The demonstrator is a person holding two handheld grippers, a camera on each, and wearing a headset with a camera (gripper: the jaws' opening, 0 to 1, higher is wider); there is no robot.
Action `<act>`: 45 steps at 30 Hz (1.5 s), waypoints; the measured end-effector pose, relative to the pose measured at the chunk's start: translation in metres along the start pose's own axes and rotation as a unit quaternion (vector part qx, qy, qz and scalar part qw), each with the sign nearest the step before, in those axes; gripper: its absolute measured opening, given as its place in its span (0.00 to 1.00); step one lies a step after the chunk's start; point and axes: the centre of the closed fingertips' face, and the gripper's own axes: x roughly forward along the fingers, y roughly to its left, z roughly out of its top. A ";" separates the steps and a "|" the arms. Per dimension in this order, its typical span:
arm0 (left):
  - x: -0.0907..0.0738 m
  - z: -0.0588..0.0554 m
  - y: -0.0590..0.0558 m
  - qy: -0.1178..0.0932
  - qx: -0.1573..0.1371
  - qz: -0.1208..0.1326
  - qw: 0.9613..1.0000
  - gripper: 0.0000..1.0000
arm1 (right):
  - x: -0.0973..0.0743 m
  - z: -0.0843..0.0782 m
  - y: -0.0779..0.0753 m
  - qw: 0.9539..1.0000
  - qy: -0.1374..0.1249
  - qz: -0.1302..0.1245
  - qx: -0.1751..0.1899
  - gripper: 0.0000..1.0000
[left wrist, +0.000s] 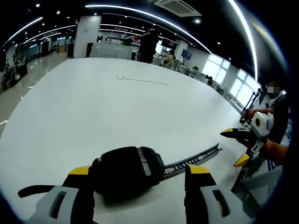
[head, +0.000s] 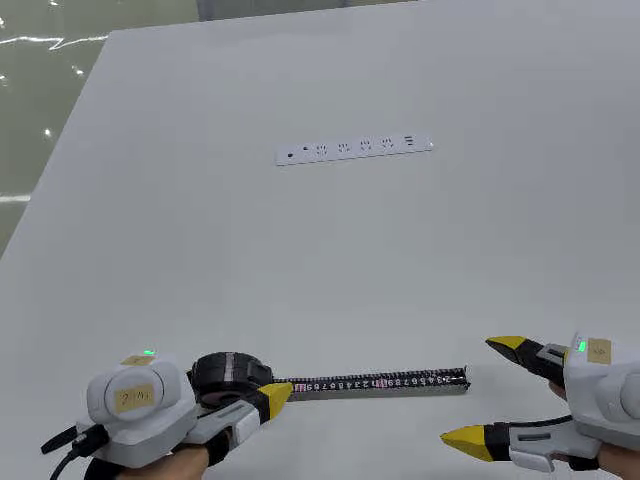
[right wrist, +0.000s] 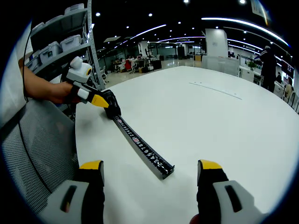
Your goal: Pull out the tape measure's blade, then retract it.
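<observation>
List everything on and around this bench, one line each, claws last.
table: one, white, under everything.
power strip: one, white, flat on the far middle of the table.
tape measure case: one, black, near edge, at the left.
blade: one, dark with pale numbers, pulled out flat, running right from the case.
shelf: one, grey, holding pale bins, beside the bench.
left claw: one, white, yellow tips, jaws spread either side of the case.
right claw: one, white, yellow tips, open, beyond the blade's end, not touching.
</observation>
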 end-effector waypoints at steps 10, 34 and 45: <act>0.003 -0.002 0.005 -0.001 0.004 0.025 1.000 0.73 | 0.009 -0.001 -0.002 1.000 0.001 0.010 -0.003 0.82; 0.010 -0.005 0.017 0.001 -0.017 0.066 0.998 0.64 | 0.022 -0.002 -0.003 1.000 0.003 0.027 -0.014 0.79; 0.008 -0.008 0.017 0.010 -0.034 0.084 0.996 0.65 | 0.022 -0.004 -0.006 0.999 0.004 0.027 -0.020 0.75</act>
